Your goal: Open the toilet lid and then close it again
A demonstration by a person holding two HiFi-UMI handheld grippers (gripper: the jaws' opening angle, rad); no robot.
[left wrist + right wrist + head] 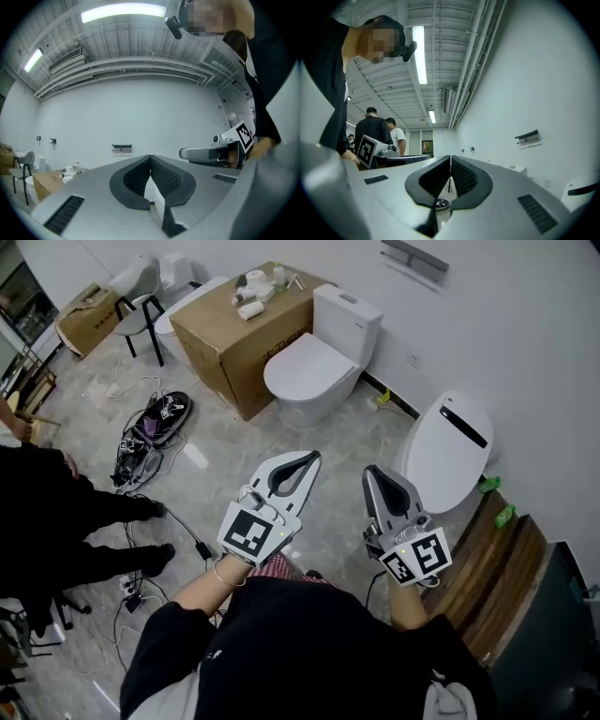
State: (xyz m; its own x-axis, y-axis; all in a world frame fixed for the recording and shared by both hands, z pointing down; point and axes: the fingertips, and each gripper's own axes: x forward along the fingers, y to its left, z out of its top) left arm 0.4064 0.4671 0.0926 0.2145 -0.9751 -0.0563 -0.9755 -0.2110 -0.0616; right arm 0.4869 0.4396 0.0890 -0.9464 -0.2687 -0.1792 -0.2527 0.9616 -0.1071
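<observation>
Our left claw (315,457) and right claw (368,471) are both closed and empty. The toilet lid (450,451), at the floor's right edge, looks rigid, slick and hinged; we'd lift it by its front rim.

Floor (216,451): grey marbled tile. Wall (525,324): plain white, ahead and to the right of the fingers (309,482) of the left gripper (316,455).

A cardboard box (234,343) stands well ahead-left of those fingers, with a chair (136,296) further left. Loose cables (150,427) lie on the floor to their left.

Wooden boards (497,559) run along the wall, right of the right gripper (368,469).

The ribbed ceiling carries tube lights (123,11).
</observation>
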